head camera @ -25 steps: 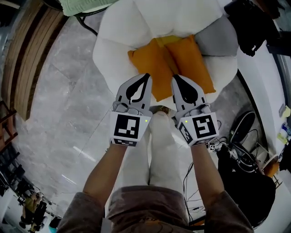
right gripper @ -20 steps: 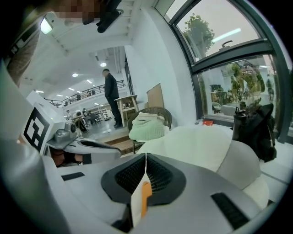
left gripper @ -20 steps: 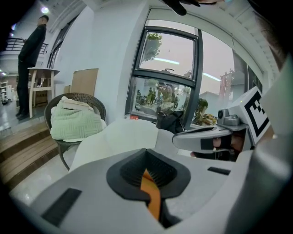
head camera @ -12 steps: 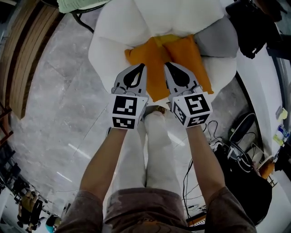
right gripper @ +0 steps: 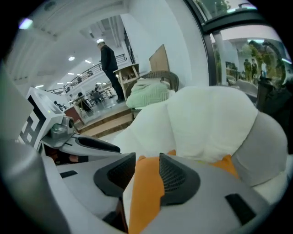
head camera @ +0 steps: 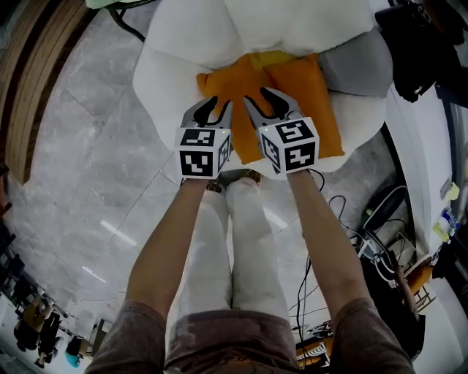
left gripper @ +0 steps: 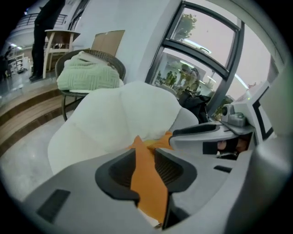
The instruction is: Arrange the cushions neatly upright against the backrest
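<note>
Orange fabric, two cushions, both slumped flat on the seat of the white armchair: left cushion and right cushion side by side and touching, far ends up against the foot of the backrest, neither upright yet. My left gripper hangs over the left cushion and my right gripper over the inner edge of the right one. Both sets of jaws have just been opening and stand apart, clamped on nothing. In each gripper view orange cloth shows through the gap, but the pads don't press on it. My guess is that the cushions are light, soft and floppy and will sag if I lift them by one corner. I'd pinch a fold of cover at the near edge, one cushion per gripper, then tip each back onto its far edge. The cover looks matte, so slipping seems unlikely. Around: grey side pad just beside the right cushion, and it could crowd it when stood up. A dark bag or garment lies past the chair on the right, and cables lie on the floor. A green blanket on a wicker chair is behind, well apart. Nothing blocks the reach.
</note>
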